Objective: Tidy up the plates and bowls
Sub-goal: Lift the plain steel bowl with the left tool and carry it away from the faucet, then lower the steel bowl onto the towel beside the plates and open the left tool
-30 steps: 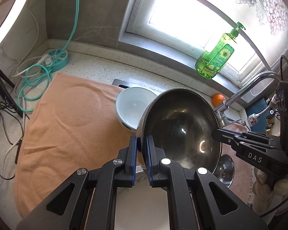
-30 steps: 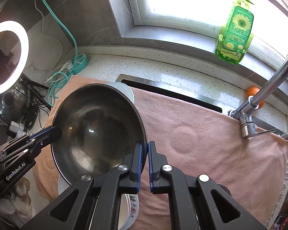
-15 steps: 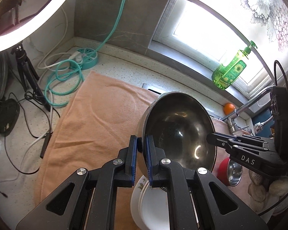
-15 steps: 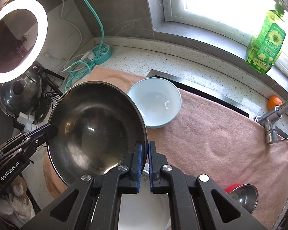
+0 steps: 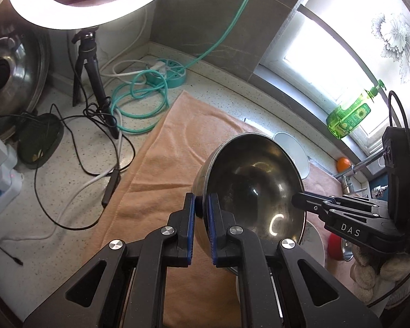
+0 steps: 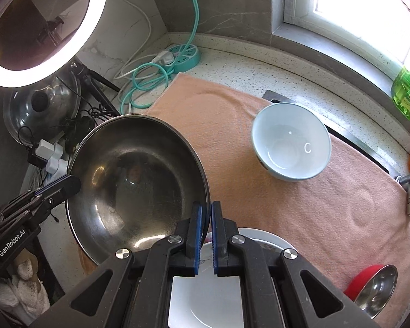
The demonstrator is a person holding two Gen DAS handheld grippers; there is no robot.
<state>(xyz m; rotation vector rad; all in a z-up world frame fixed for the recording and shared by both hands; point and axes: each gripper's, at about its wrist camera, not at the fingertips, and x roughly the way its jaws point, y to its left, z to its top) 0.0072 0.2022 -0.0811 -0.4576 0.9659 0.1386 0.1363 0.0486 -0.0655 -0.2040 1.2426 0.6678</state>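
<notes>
Over the towel's left edge: left gripper and right gripper each clamped tight on steel bowl's rim, opposite sides.

The near left stretch of the orange towel lies bare, open for a hand to pass. To its right the pale blue bowl blocks the way, and the white plate and red bowl crowd the near edge. On the worktop to the left, loose cables, a tripod and the teal power strip hem things in.
</notes>
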